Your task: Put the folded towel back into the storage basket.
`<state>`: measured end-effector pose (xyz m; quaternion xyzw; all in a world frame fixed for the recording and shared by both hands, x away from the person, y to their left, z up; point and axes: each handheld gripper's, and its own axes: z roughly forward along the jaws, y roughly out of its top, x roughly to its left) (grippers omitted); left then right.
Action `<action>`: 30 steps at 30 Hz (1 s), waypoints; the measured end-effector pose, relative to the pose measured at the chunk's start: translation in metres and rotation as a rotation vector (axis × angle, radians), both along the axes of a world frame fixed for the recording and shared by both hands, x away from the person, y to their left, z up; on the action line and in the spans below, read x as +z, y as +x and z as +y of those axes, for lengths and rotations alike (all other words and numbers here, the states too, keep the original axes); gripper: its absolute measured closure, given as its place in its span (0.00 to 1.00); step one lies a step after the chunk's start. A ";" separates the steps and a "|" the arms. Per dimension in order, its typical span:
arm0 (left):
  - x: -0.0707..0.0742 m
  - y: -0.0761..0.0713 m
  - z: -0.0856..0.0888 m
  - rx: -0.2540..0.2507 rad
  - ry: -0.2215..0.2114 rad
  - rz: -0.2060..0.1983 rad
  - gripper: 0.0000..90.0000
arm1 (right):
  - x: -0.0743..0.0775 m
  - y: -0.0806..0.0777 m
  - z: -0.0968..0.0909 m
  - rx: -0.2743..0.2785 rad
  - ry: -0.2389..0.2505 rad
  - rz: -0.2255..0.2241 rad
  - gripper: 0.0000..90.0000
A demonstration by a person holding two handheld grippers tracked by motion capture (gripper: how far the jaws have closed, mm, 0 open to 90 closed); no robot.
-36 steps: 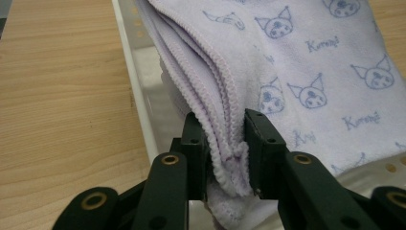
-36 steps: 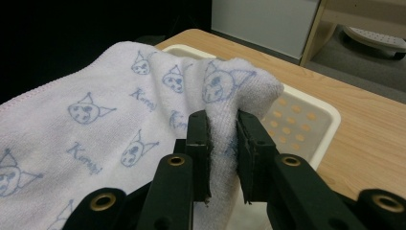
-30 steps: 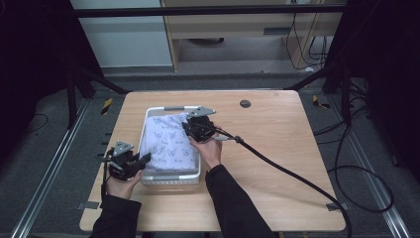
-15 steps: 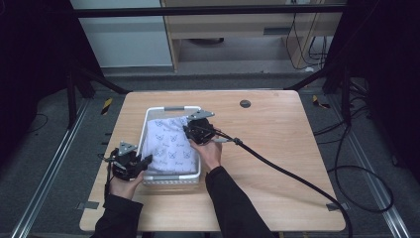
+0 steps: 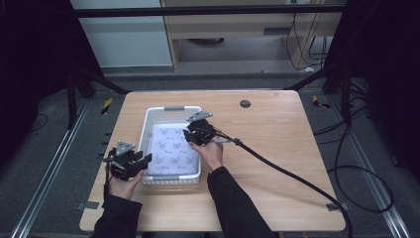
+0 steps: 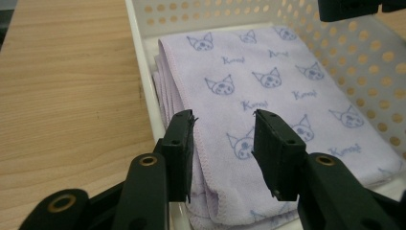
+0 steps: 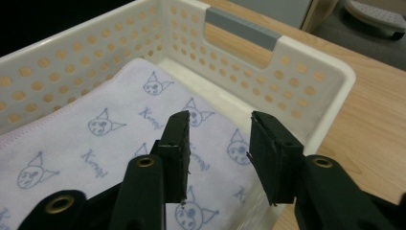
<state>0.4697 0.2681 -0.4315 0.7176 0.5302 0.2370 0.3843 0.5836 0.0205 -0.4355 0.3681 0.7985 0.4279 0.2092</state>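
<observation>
A folded towel (image 5: 174, 151) is laid flat inside the basket (image 5: 171, 109), its lilac cloth printed with small cat faces, and it is seen again in the left gripper view (image 6: 268, 81) and the right gripper view (image 7: 100, 129). The placing is judged to be done: the towel is down and is pinched by nothing. What is left seems only to be the drawing back of both tools from the basket.

The left hand-held gripper (image 5: 132, 163) is held at the basket's near left corner; its jaws have just been opening and are now parted over the towel's folded edge, with no pad pressed on the cloth (image 6: 224, 153). The right hand-held gripper (image 5: 197, 135) is held over the basket's right side; its jaws have likewise just been opening and are parted above the towel, clear of it (image 7: 218, 155).

The basket is set on a pale wooden bench (image 5: 277, 148), which has a round dark grommet (image 5: 244, 103) beyond the basket. A grey floor, black frame legs and loose cables are seen around the bench.
</observation>
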 end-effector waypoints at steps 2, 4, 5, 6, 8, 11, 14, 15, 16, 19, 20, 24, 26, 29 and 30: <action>0.003 -0.002 0.002 0.002 -0.008 -0.013 0.63 | 0.003 -0.001 -0.002 0.000 0.007 -0.012 0.61; 0.006 -0.003 0.004 0.002 -0.016 -0.024 0.61 | 0.006 -0.004 -0.004 -0.002 0.014 -0.023 0.56; 0.007 -0.004 0.005 0.000 -0.021 -0.030 0.61 | 0.007 -0.004 -0.006 -0.002 0.015 -0.029 0.54; 0.009 -0.004 0.006 -0.004 -0.029 -0.040 0.60 | 0.009 -0.006 -0.007 -0.005 0.018 -0.033 0.51; 0.011 -0.006 0.008 -0.007 -0.038 -0.060 0.58 | 0.012 -0.009 -0.012 -0.005 0.026 -0.042 0.45; 0.014 -0.008 0.013 -0.017 -0.051 -0.087 0.55 | 0.018 -0.013 -0.020 0.008 0.027 -0.035 0.35; 0.015 -0.010 0.016 -0.023 -0.058 -0.094 0.52 | 0.023 -0.020 -0.030 0.015 0.037 -0.045 0.31; 0.015 -0.010 0.016 -0.025 -0.059 -0.095 0.50 | 0.025 -0.023 -0.034 0.016 0.042 -0.046 0.30; 0.015 -0.010 0.016 -0.027 -0.057 -0.097 0.49 | 0.027 -0.025 -0.037 0.017 0.047 -0.047 0.28; 0.015 -0.012 0.016 -0.033 -0.049 -0.099 0.46 | 0.030 -0.034 -0.049 0.016 0.044 -0.047 0.25; 0.015 -0.012 0.016 -0.038 -0.047 -0.098 0.45 | 0.030 -0.036 -0.053 0.014 0.043 -0.046 0.25; 0.015 -0.015 0.016 -0.049 -0.040 -0.106 0.42 | 0.031 -0.048 -0.072 0.009 0.051 -0.052 0.23; 0.015 -0.016 0.017 -0.051 -0.038 -0.110 0.40 | 0.031 -0.054 -0.082 0.006 0.061 -0.053 0.22; 0.014 -0.017 0.018 -0.055 -0.034 -0.119 0.38 | 0.030 -0.062 -0.096 -0.002 0.066 -0.055 0.21; 0.013 -0.017 0.018 -0.055 -0.031 -0.119 0.37 | 0.030 -0.064 -0.101 -0.005 0.065 -0.056 0.20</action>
